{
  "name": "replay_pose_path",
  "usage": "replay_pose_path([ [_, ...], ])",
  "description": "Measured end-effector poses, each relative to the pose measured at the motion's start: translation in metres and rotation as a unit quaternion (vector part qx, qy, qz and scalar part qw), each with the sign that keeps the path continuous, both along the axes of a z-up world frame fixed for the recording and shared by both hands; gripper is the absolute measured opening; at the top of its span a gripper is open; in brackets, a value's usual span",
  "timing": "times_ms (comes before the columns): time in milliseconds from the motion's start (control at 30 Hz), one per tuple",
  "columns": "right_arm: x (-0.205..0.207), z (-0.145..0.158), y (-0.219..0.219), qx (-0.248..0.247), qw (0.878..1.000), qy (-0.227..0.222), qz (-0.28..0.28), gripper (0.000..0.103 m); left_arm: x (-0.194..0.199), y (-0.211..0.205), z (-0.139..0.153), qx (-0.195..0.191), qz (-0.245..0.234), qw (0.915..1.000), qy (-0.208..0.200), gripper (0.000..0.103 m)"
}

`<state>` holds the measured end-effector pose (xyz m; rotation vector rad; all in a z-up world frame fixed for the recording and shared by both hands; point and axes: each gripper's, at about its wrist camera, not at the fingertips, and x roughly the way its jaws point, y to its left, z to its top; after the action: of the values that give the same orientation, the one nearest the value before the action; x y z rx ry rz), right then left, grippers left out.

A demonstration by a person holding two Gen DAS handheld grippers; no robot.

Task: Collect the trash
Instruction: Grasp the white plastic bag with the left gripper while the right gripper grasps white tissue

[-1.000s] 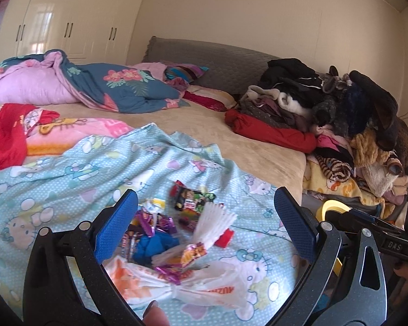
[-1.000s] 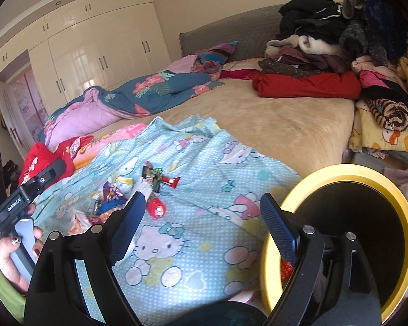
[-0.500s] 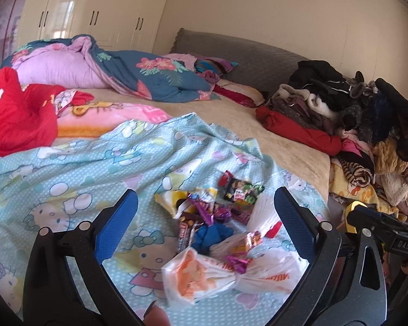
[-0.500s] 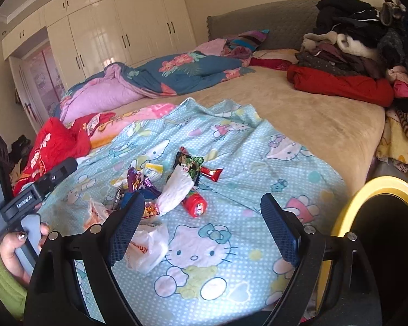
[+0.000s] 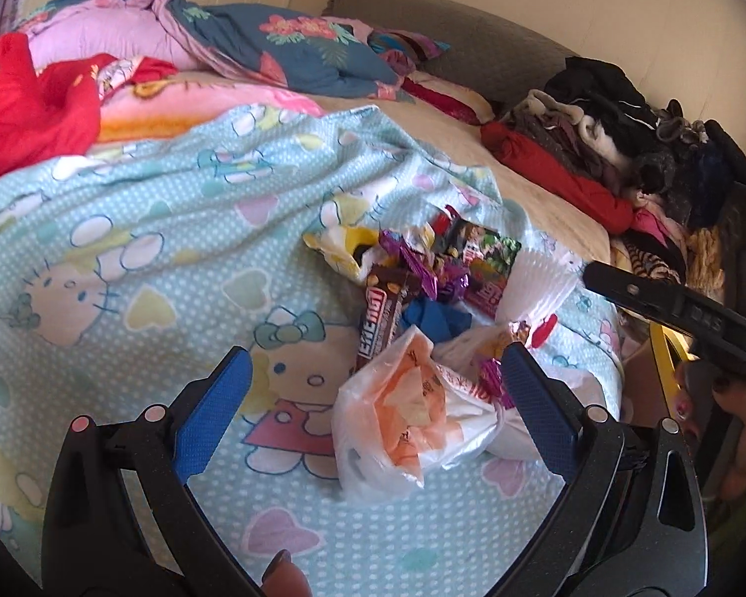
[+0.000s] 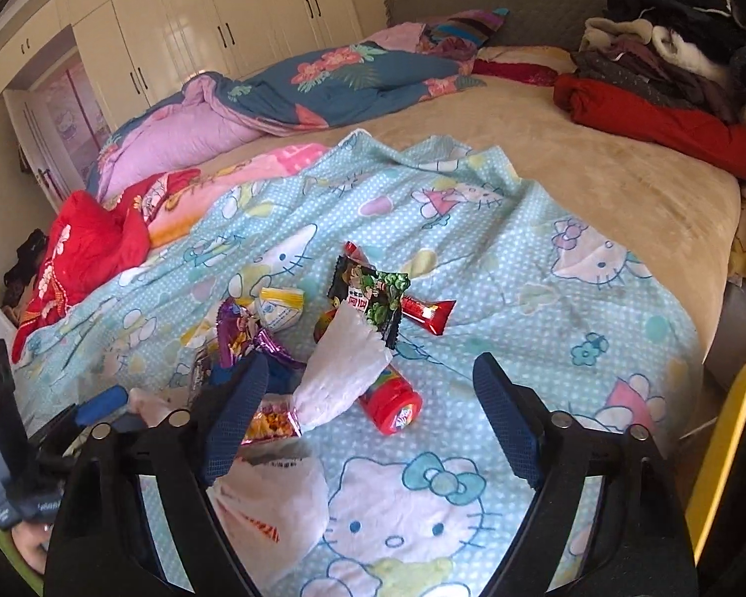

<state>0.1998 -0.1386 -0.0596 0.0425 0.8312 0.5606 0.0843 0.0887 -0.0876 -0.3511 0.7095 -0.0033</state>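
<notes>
The left gripper [image 5: 373, 398] is held low over the Hello Kitty blanket [image 5: 149, 229], jaws spread wide and empty around the plastic bag [image 5: 408, 413]; the right gripper [image 6: 368, 398], equally wide and empty, is levelled at the wrapper pile [image 6: 323, 343]

Both wrist views look closely down on one wrapper pile [image 5: 422, 288], apparently from opposite sides.

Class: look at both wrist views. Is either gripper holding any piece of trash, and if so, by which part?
Nothing is held. The left gripper and right gripper are both open above the pile of snack wrappers on the blue cartoon-cat blanket.
</notes>
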Motion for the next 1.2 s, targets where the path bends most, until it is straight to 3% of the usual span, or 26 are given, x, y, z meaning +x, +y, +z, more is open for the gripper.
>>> replay_pose_path([
  [200, 0.020, -0.014, 0.015, 0.003, 1.000, 0.030, 0.002, 0.065, 0.002, -0.003, -0.015, -0.018, -0.013, 0.9995, 0.023, 0.090],
  [267, 0.025, -0.019, 0.019, -0.001, 0.999, 0.042, 0.005, 0.050, 0.004, -0.002, -0.021, -0.025, -0.016, 0.9991, 0.032, 0.089],
  [300, 0.027, -0.022, 0.020, 0.000, 0.999, 0.051, 0.010, 0.031, 0.004, -0.002, -0.023, -0.028, -0.016, 0.9989, 0.034, 0.086],
  [333, 0.028, -0.023, 0.022, 0.003, 0.998, 0.055, 0.016, 0.022, 0.004, -0.002, -0.025, -0.032, -0.019, 0.9986, 0.037, 0.084],
  [400, 0.022, -0.018, 0.020, 0.007, 0.999, 0.042, 0.024, 0.018, 0.004, -0.003, -0.026, -0.037, -0.023, 0.9984, 0.036, 0.079],
  [667, -0.004, 0.012, 0.002, 0.013, 0.999, -0.039, 0.015, 0.017, 0.001, -0.014, -0.016, -0.028, -0.050, 0.9981, 0.021, 0.044],
  [700, -0.006, 0.016, -0.002, 0.013, 0.999, -0.049, 0.009, 0.017, 0.000, -0.014, -0.015, -0.028, -0.052, 0.9981, 0.019, 0.034],
  [900, -0.010, 0.031, -0.025, 0.029, 0.996, -0.075, -0.029, 0.016, -0.005, -0.020, -0.005, -0.020, -0.064, 0.9977, 0.003, 0.023],
  [1200, -0.016, 0.055, -0.056, 0.053, 0.989, -0.108, -0.081, 0.016, -0.011, -0.032, 0.025, 0.010, -0.072, 0.9966, -0.038, 0.018],
])
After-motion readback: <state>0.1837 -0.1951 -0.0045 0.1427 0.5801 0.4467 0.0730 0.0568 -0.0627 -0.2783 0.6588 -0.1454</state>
